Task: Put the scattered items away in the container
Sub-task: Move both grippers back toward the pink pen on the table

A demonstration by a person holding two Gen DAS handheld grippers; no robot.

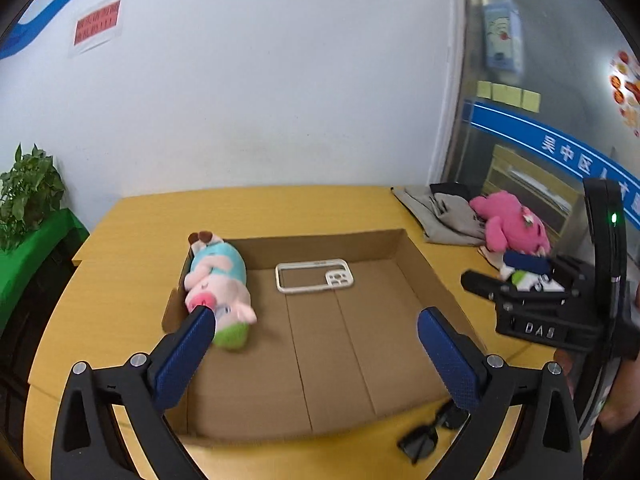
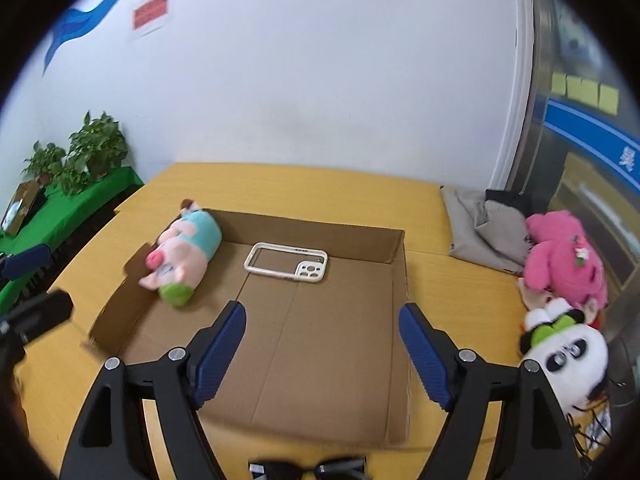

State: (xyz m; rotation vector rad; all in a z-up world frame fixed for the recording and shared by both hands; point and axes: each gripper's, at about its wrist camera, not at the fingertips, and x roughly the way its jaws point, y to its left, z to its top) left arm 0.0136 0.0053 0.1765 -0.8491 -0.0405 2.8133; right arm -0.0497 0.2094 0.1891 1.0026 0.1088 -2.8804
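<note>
Two things lie inside the shallow cardboard box point(image 2: 360, 240): a pig plush point(image 2: 182, 258) against its left wall and a white phone case point(image 2: 286, 268) near the back wall. Outside it, black sunglasses point(image 1: 428, 432) rest on the yellow table point(image 2: 280, 184) just beside the box's near edge. A pink plush point(image 2: 564, 260) and a panda plush point(image 2: 568, 356) sit to the right of the box (the pink one next to grey cloth point(image 2: 484, 224)). The left gripper point(image 1: 316, 320) and right gripper point(image 2: 322, 320) both hover over the box, fingers spread wide, holding nothing.
</note>
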